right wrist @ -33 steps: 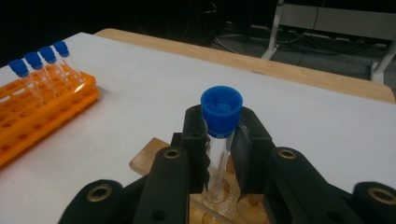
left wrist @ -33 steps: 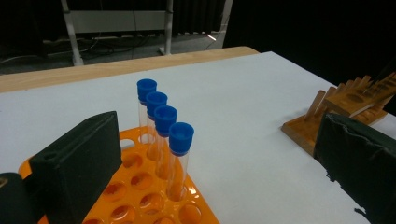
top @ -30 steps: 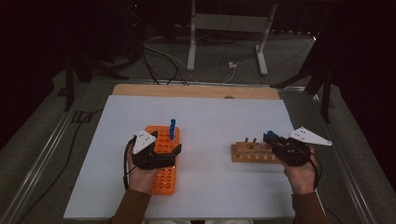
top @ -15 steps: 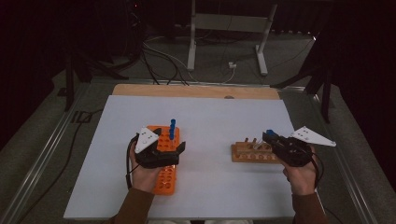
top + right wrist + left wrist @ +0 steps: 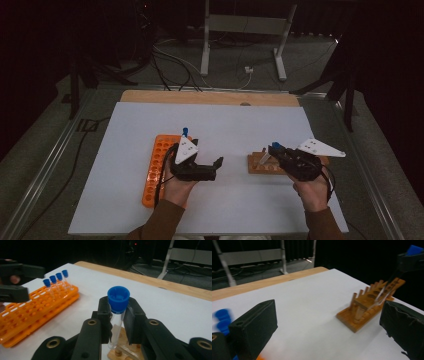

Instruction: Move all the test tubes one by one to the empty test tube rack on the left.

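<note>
While right gripper (image 5: 117,322) clamps capped tube (image 5: 117,315), left gripper (image 5: 329,327) jaws gape.

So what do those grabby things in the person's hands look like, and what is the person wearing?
Both are black. The left gripper and the right gripper each carry a pale grey three-cornered plate on top with tiny dots on it. A thin black cable loops from each. Up close, the right one's arms have brass-coloured rings round their holes, and the left one's jaws look like chunky black blocks. The sleeves are brown.
</note>
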Demonstrator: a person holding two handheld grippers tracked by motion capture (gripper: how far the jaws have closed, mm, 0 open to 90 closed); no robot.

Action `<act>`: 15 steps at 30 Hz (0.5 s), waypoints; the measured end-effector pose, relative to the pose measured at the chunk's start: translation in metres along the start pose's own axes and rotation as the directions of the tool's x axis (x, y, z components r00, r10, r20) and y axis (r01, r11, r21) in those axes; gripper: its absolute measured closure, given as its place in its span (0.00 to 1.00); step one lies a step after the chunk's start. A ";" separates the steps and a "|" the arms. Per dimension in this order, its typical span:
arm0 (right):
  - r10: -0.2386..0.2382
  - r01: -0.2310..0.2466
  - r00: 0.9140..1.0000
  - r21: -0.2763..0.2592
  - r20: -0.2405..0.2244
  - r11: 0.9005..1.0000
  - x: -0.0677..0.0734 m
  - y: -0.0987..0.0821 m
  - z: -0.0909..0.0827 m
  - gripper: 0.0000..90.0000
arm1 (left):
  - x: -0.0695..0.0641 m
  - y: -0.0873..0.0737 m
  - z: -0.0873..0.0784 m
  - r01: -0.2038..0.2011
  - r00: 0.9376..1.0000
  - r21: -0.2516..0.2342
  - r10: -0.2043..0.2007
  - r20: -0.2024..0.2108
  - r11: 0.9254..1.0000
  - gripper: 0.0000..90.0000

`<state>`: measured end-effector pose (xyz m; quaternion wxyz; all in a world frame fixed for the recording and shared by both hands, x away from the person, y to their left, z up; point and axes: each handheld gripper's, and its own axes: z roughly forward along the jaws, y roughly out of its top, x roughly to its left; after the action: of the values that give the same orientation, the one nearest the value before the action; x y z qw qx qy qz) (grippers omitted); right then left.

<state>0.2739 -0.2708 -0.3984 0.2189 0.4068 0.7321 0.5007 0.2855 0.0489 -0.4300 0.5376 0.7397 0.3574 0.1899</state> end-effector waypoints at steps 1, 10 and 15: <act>-0.003 0.003 1.000 0.004 -0.004 1.000 0.002 0.000 0.001 0.85 | -0.003 0.001 0.003 -0.005 1.000 0.002 0.005 0.009 1.000 0.04; -0.009 0.010 0.998 0.011 -0.062 1.000 0.016 0.001 0.006 0.85 | -0.036 0.004 0.032 -0.071 0.994 0.045 0.067 0.090 0.996 0.08; -0.018 0.020 0.996 0.020 -0.084 1.000 0.022 0.001 0.010 0.85 | -0.053 0.006 0.043 -0.108 0.988 0.047 0.103 0.111 0.993 0.12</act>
<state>0.2686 -0.2474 -0.3996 0.1887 0.3807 0.7498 0.5073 0.2802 -0.0190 -0.4341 0.5257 0.7808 0.2929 0.1681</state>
